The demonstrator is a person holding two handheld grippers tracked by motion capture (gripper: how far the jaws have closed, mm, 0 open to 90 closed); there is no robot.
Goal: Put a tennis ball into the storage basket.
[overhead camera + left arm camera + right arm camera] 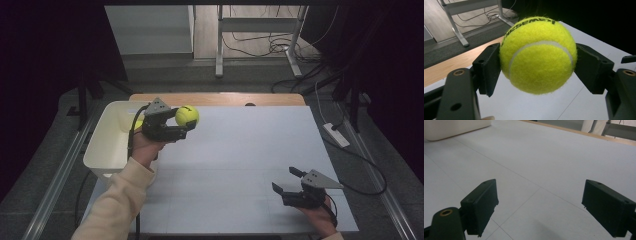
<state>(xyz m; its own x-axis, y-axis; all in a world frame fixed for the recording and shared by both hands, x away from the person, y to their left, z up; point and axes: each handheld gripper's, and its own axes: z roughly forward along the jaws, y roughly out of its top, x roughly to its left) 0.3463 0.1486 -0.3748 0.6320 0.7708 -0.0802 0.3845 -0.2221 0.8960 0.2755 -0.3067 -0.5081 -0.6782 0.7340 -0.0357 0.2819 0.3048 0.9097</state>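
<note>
Tennis ball (537,55): light, fuzzy, springy. Left gripper (186,123) fingers clamp its widest girth, beside the bin (107,142); right gripper (285,181) fingers wide, empty.

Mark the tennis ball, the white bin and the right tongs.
tennis ball (539,56): left gripper view, middle of its felt, on the seam.
white bin (102,150): high view, bare inner floor.
right tongs (540,207): right gripper view, midway between the open black tips.

ball (537,56): fuzzy yellow felt, matt
left gripper (186,125): black plastic, matt
bin (102,145): cream plastic, smooth, slight sheen
table (240,150): white, smooth, matt; far edge wood
sleeve (112,207): soft cloth
</note>
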